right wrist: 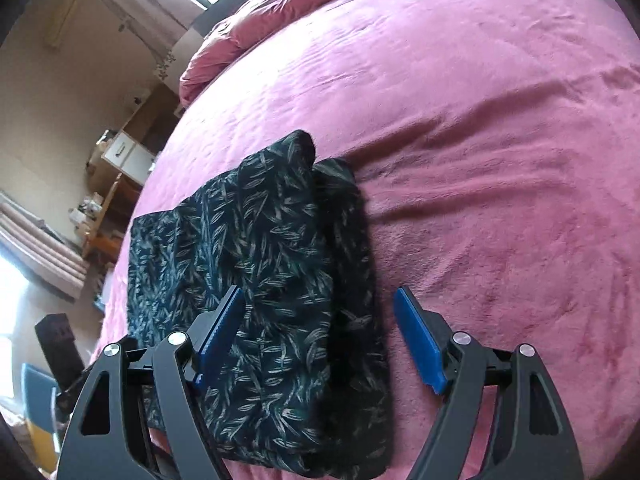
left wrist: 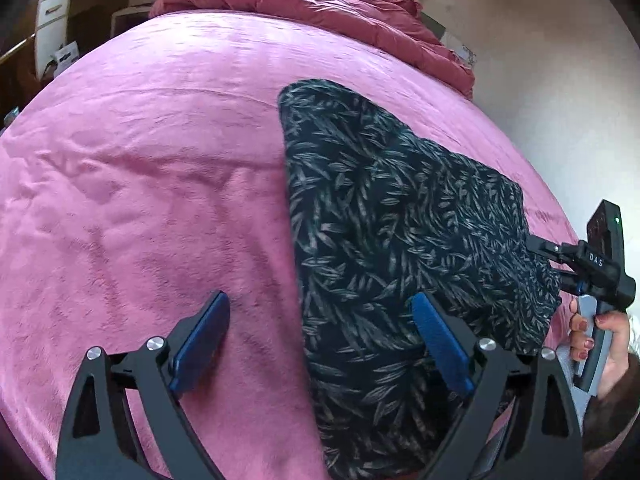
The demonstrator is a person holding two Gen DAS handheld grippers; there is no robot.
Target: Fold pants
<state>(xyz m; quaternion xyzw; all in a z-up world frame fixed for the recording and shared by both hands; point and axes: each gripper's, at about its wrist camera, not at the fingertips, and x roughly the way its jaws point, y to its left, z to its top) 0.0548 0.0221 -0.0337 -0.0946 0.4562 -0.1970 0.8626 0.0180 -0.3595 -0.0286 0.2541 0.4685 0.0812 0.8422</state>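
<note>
The pants (left wrist: pixel 400 216), dark with a pale leaf print, lie folded into a compact stack on the bed (left wrist: pixel 160 160), with one layer doubled over another. Both tools are released: the left tool (left wrist: pixel 320 344) hangs over the stack's left edge, one finger above the bare cover and the other above the cloth, and the right tool (right wrist: pixel 320 340) straddles its right edge in the same way. Nothing is pinched in either. The fold looks just laid down, so the step in hand appears to be letting go. A further fold would call for both tools to drop onto the end nearest them and clench through all the layers together. The bed wears a plush pink cover, faintly creased, with a bunched reddish duvet (left wrist: pixel 320 4) far beyond the tools. Beige walls, a bright window and a wooden shelf unit surround it.
</note>
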